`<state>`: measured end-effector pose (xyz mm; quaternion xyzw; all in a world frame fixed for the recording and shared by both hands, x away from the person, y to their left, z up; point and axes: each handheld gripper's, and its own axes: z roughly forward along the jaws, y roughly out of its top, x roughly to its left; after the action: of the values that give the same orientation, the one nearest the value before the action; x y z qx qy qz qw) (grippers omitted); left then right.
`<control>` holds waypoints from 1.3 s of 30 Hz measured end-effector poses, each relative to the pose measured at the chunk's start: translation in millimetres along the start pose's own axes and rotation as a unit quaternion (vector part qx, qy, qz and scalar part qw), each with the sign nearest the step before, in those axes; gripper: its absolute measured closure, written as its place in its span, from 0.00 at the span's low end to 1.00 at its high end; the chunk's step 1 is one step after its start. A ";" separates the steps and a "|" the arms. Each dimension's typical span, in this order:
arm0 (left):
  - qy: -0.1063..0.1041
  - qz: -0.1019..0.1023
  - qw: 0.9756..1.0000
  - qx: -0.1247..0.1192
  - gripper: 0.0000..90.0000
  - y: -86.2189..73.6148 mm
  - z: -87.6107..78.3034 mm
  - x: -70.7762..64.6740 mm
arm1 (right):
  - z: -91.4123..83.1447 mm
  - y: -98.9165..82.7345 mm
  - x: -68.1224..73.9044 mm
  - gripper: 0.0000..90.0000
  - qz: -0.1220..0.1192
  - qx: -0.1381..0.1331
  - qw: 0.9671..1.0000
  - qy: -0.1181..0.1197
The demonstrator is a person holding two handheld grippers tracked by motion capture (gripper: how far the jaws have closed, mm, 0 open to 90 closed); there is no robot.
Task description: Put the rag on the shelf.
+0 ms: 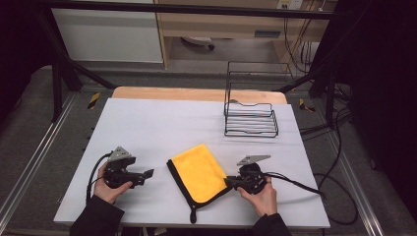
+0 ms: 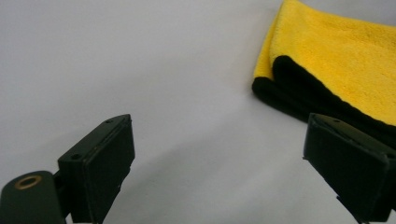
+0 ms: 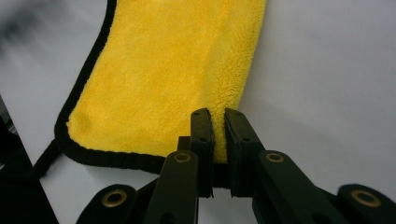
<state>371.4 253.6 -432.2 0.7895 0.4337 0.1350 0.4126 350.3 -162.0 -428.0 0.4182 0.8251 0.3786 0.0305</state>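
A soft, light yellow cloth lies folded on the white surface; right gripper fingers pinch its edge; left gripper, beside the cloth, has fingers spread, empty; it will likely drape when lifted.

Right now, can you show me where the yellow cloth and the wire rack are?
yellow cloth [image 1: 198, 172], high view, middle of its yellow top side.
wire rack [image 1: 251, 126], high view, wires of its low front basket.

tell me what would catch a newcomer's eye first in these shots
The yellow cloth with black trim, lying folded on the white table near its front edge between the two hands. The right gripper has its jaws shut on the cloth's edge, while the left gripper rests open to its left. A black wire rack stands at the far right.
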 end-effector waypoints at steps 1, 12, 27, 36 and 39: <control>-0.001 0.000 1.000 0.000 0.10 0.4 0.8 -1.6 | -2.5 -4.1 -0.1 0.92 0.001 -0.001 1.000 -0.004; -0.017 0.003 1.000 -0.005 0.14 23.6 21.9 -29.3 | -7.6 -22.6 0.1 0.81 -0.010 -0.005 1.000 -0.013; -0.003 0.000 1.000 0.031 0.45 40.3 72.2 -44.8 | 35.6 49.7 -36.4 0.54 -0.026 -0.053 0.998 -0.007; -0.002 0.006 0.999 0.035 0.53 35.3 73.8 -46.3 | 83.8 74.2 -42.8 0.68 -0.031 -0.021 0.999 -0.001; -0.001 0.006 0.999 0.036 0.53 35.3 74.8 -46.6 | 83.3 74.0 -42.9 0.78 -0.027 -0.018 0.999 0.007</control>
<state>407.0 166.6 -445.0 0.8066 0.4331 0.1214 0.3836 458.1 -115.8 -450.6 0.3926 0.8292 0.3956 0.0421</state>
